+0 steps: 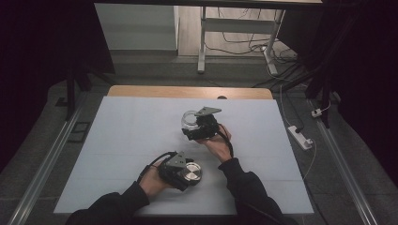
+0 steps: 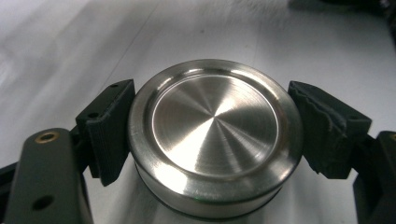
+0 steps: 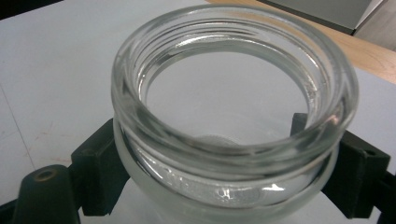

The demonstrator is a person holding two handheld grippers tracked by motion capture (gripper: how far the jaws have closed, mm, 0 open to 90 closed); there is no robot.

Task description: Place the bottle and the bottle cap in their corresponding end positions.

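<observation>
Brushed-steel round lid (image 2: 212, 135) clamped in left hand-held gripper (image 2: 212, 140), ribbed clear glass jar (image 3: 233, 116) clamped in right hand-held gripper (image 3: 233, 172)

The lid (image 2: 212, 140) is brushed silver steel with radiating streaks. The jar (image 3: 233, 116) is clear glass, and the table (image 1: 131, 140) cover pale grey-white.

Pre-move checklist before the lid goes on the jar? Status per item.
1. Left gripper clamped on the metal lid, pads on both sides: ok.
2. Right gripper clamped on the glass jar below its threaded neck: ok.
3. Jar mouth open and unobstructed: ok.
4. Jar upright: ok.
5. Lid above the jar mouth: not ok; in the high view the lid sits nearer the person, apart from the jar.
6. Lid's threaded side facing down: cannot tell.
</observation>
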